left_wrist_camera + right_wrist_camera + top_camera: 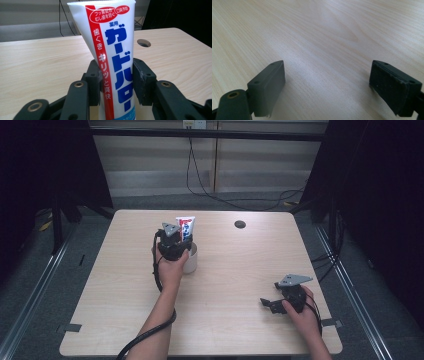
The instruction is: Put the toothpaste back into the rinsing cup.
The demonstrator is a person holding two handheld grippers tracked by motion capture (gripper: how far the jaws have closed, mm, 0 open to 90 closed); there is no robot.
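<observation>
Plainly the toothpaste tube [113,57], standing upright in the white cup [190,261] at about ten o'clock on the surface [235,270], looks light, soft and slick, so the left gripper [116,77] rightly pinches its mid-body between its fingers, while the right gripper [327,85] rests spread wide and empty.

Your work surface is a light wood-grain table [220,320] with rounded corners and a round dark cable hole [240,224] near its far edge, right of centre. Directly on it you have one thing standing — a white cup [191,261], left of centre, toward the far half.
</observation>
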